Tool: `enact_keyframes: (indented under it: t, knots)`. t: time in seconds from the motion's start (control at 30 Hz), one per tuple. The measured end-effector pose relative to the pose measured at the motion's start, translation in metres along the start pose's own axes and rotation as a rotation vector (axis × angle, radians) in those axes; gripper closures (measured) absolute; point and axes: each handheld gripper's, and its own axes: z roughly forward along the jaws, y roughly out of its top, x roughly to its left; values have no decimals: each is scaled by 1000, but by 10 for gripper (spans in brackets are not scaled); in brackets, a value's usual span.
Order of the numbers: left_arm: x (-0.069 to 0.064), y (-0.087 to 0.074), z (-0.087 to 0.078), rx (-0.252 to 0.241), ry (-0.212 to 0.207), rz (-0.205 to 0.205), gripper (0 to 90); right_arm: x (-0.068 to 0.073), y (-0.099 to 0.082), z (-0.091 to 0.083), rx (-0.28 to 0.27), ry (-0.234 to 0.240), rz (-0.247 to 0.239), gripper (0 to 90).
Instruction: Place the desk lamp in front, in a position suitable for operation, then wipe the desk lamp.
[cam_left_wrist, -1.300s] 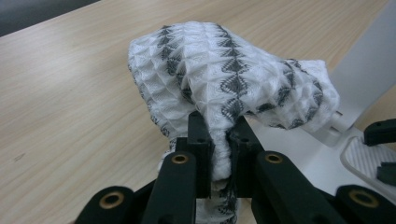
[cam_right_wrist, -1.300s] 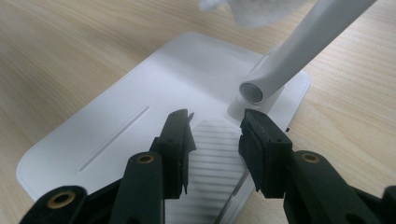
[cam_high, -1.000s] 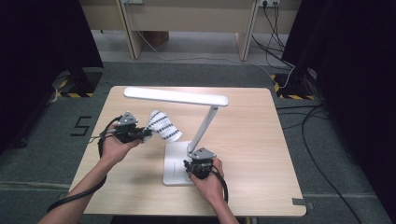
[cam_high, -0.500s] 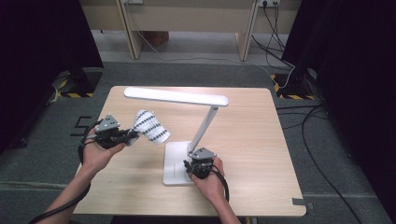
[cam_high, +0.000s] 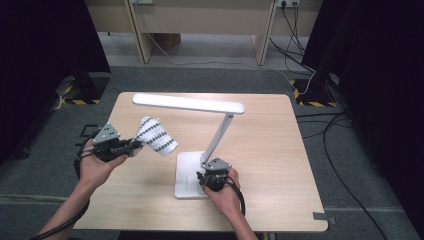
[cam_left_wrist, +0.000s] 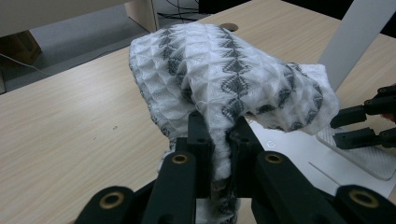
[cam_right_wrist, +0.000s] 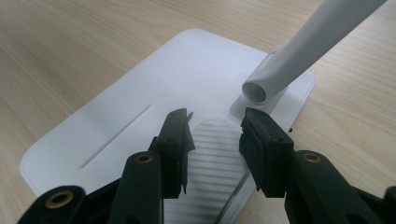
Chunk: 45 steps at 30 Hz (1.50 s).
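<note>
A white cloth with a grey zigzag pattern (cam_high: 156, 136) (cam_left_wrist: 224, 79) hangs off the table, and my left gripper (cam_high: 134, 145) (cam_left_wrist: 219, 135) is shut on its lower fold. It is left of the white desk lamp, whose long head (cam_high: 189, 104) stands on a slanted arm (cam_high: 220, 137) (cam_right_wrist: 308, 42) over a flat base (cam_high: 186, 172) (cam_right_wrist: 140, 93). My right gripper (cam_high: 206, 180) (cam_right_wrist: 215, 126) rests on the base's near right corner. Its jaws stand apart over a ribbed patch, gripping nothing. The left gripper view also catches that right gripper (cam_left_wrist: 359, 126) beside the cloth.
The wooden table (cam_high: 270, 130) has bare room to the right of the lamp and behind it. A round cable hole (cam_left_wrist: 229, 27) sits far off in the tabletop. Cables run over the grey floor at the right (cam_high: 345, 150). Black curtains flank both sides.
My left hand has carried the cloth leftward and slightly up, away from the lamp arm. The right hand and the lamp have stayed put.
</note>
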Motion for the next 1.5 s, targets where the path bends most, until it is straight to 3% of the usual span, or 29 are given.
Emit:
enact_keyframes:
  t: [0.93, 1.5]
  knots:
    - [2, 12, -30, -61, 33, 31, 813, 0, -2, 0, -11, 1, 4, 612]
    - [7, 29, -52, -101, 49, 45, 813, 0, -2, 0, -18, 2, 7, 612]
